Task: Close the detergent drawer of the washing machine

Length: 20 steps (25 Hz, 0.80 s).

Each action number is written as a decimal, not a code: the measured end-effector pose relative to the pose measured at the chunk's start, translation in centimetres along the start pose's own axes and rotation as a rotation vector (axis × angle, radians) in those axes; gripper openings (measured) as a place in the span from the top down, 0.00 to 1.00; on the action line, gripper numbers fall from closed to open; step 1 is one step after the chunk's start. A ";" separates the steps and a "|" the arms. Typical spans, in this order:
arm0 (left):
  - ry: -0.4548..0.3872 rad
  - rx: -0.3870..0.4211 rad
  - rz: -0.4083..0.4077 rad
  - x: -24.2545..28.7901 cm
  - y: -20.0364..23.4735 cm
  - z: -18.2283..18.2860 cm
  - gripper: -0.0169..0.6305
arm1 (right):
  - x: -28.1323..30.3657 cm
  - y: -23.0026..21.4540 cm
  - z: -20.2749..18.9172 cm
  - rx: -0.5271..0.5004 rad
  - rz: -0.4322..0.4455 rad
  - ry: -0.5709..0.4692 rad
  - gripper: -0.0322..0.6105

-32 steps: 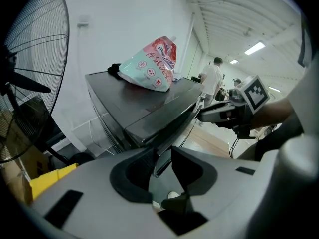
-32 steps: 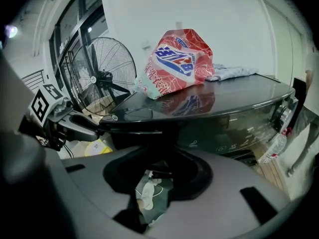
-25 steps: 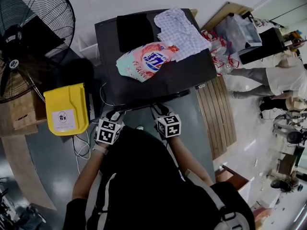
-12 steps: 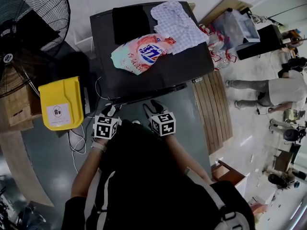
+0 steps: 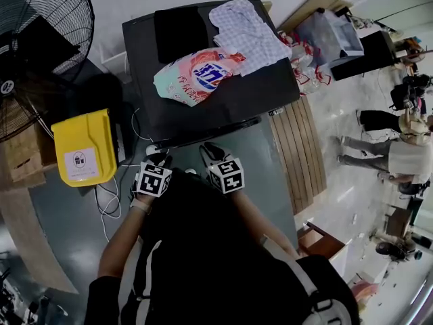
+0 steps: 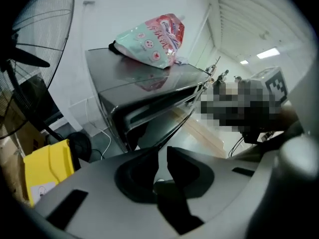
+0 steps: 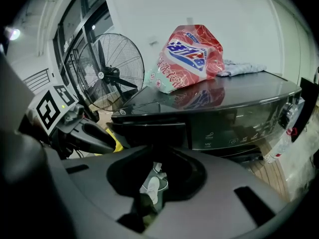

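Now, drawer (image 7: pixel 149 133) juts out at twelve o'clock of the right tool (image 7: pixel 155 156), jaws pressed together; left tool (image 6: pixel 162 156), closed too, waits at nine.

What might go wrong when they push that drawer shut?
A hard shove on the drawer might jolt the washing machine and tip the detergent bag lying on top. If the right tool presses only one corner, the drawer may go in crooked and stick. Loose cables beside the person could trip them.
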<state>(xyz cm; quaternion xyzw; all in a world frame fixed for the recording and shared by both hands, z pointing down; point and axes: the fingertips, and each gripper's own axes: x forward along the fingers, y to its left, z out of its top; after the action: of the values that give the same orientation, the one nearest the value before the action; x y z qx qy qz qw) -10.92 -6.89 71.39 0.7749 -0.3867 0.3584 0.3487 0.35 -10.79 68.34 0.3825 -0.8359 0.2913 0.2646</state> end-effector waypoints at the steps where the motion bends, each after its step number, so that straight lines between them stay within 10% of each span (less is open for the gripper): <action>1: -0.006 0.022 -0.010 0.1 -0.3 0.4 0.90 | 0.1 0.1 0.1 -0.009 0.001 0.003 0.85; 20: 0.007 0.113 -0.123 0.6 -0.6 1.7 0.96 | 1.6 0.5 1.4 -0.056 -0.056 0.010 0.92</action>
<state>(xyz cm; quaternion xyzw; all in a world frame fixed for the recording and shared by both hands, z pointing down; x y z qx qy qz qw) -9.65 -8.16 70.86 0.8143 -0.3164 0.3603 0.3270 -1.26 -12.29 68.31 0.3966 -0.8314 0.2624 0.2875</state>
